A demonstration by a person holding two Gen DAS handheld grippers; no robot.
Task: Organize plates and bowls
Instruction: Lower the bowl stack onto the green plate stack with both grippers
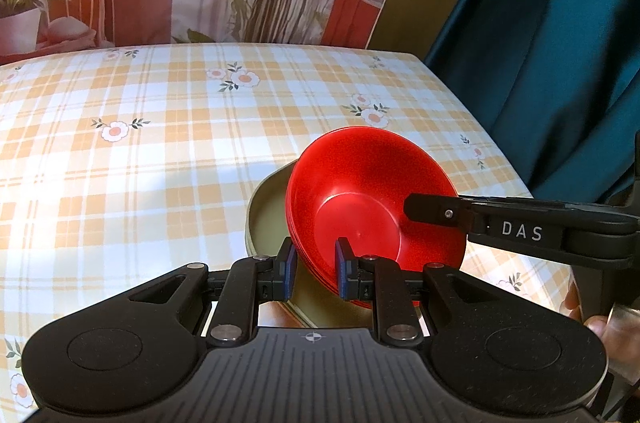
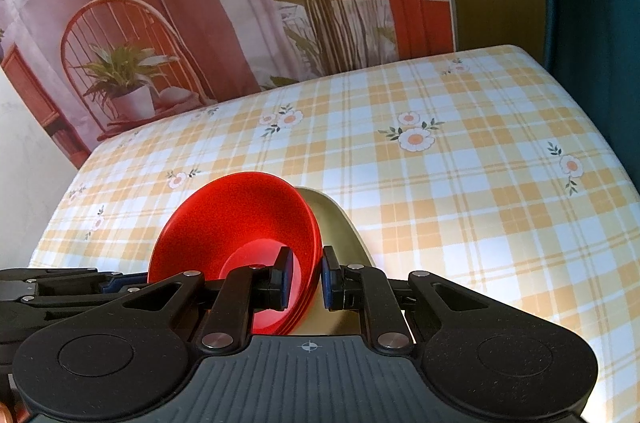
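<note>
Grip status first: both tools were pinched narrow on the rim of the red bowl stack point(image 1: 372, 207), from opposite sides. The left gripper point(image 1: 316, 273) had one blue pad inside the wall and one outside; the right gripper point(image 2: 306, 277) did the same on the far rim. Several nested rims showed at the stack edge, so it was more than one bowl; count was not readable.

Stack position: tilted up toward the cameras, lower edge inside or against the beige plate point(image 1: 268, 223), near the right front part of the checked tablecloth point(image 1: 160, 143). Whether the bowls touched the plate floor or hung just above it could not be told.

Doing the step well, my read:
- Keep both pinches even. If one side slacks, the stack pivots on the other.
- Level the stack before lowering, otherwise nested bowls may slide apart.
- Centre it over the plate, set down flat, then release one side at a time.
- Smooth plastic walls look slippery, so no fast swings.

Hard to make out:
- Near half of the plate, hidden behind the bowls and gripper bodies in both views.
- Underside of the stack.
- A bit of a hand point(image 1: 600, 327) at the right edge of the left view, mostly cut off.
- Any other dishes on the table: none in frame, but the near edge was blocked.
</note>
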